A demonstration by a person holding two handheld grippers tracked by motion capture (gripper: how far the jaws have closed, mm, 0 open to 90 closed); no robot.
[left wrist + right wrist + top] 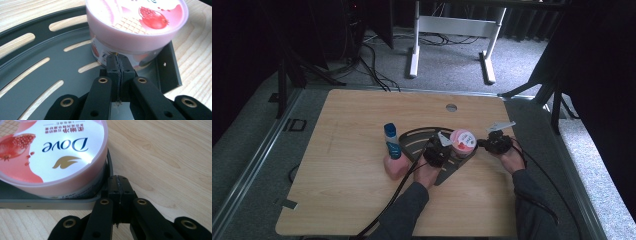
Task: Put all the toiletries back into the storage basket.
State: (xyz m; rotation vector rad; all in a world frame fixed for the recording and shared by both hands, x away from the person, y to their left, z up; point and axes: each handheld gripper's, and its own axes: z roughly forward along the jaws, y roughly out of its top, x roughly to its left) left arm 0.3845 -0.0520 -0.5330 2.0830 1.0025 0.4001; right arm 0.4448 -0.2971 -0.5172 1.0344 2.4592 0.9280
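A: Pink jar [463, 139] sitting on the dark slotted tray [412, 142], near the tray's right-hand corner, in the middle of the wooden table [352, 120].

B: Left gripper [117, 58] pinched together, nothing between the jaws, tip right against the jar's side wall below the lid. Right gripper [117, 180] likewise closed on nothing, nosed up to the tray's rim beside the jar. Whether touching the jar there, hard to tell.

A: Handling?

B: Probably stiff plastic, smooth and a bit slippery on the glossy lid [52, 152]. Judged moderately heavy if full, not fragile. Wide and squat, so unlikely to tip.

A: Where to grab?

B: Best across the side wall under the lid's overhang, jaws spread wide first; or squeezed between both grippers from opposite sides. Not on the lid edge, likely to slide off or pop loose.

A: Count?

B: One jar, one tray, one pink bottle with a blue cap [393, 150] standing just left of the tray, two grippers, one table.
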